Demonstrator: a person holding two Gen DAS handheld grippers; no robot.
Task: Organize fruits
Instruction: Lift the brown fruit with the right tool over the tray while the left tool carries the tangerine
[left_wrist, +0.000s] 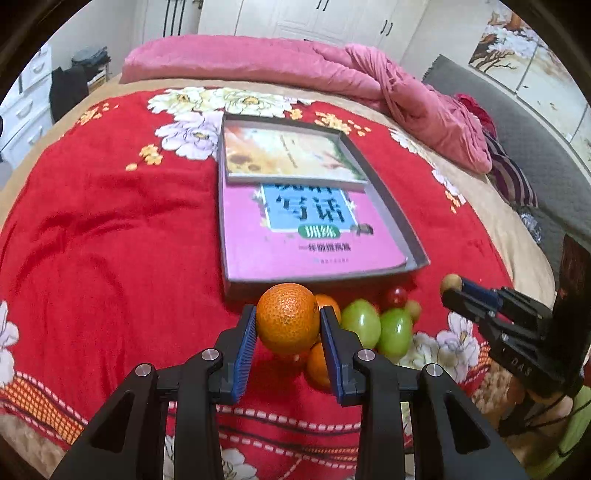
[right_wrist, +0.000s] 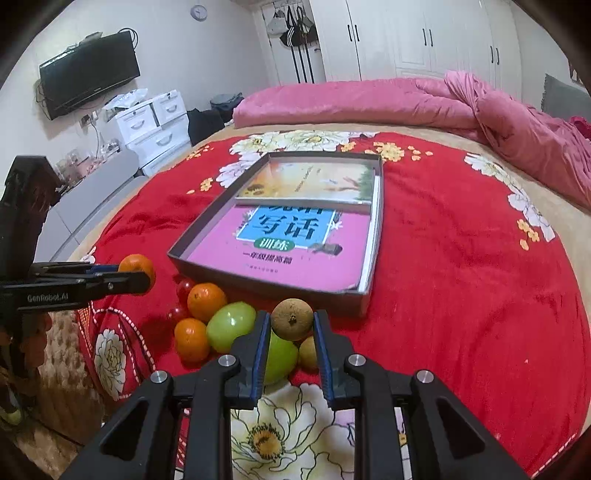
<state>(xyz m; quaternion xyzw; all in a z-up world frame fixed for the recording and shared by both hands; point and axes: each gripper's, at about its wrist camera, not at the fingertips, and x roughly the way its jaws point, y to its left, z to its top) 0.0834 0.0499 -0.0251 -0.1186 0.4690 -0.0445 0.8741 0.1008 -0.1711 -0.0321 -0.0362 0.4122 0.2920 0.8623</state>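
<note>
With the left gripper (left_wrist: 288, 325) clamped on an orange (left_wrist: 288, 317) and the right gripper (right_wrist: 291, 326) pinching a brown fruit (right_wrist: 292, 319), both just above the pile at the box's (right_wrist: 376, 236) near edge, lift straight up before crossing its wall.

Bright even indoor light, soft shadows, sharp centre, strong fisheye edge warping

On the red floral blanket (right_wrist: 461, 258), mid-bed, a grey tray (right_wrist: 376, 236) holds a pink book (right_wrist: 295, 258) partly under a yellow one (right_wrist: 306, 181). Behind the tray lies a pink quilt (right_wrist: 369, 99); a television (right_wrist: 88, 74) hangs far left of it.
</note>
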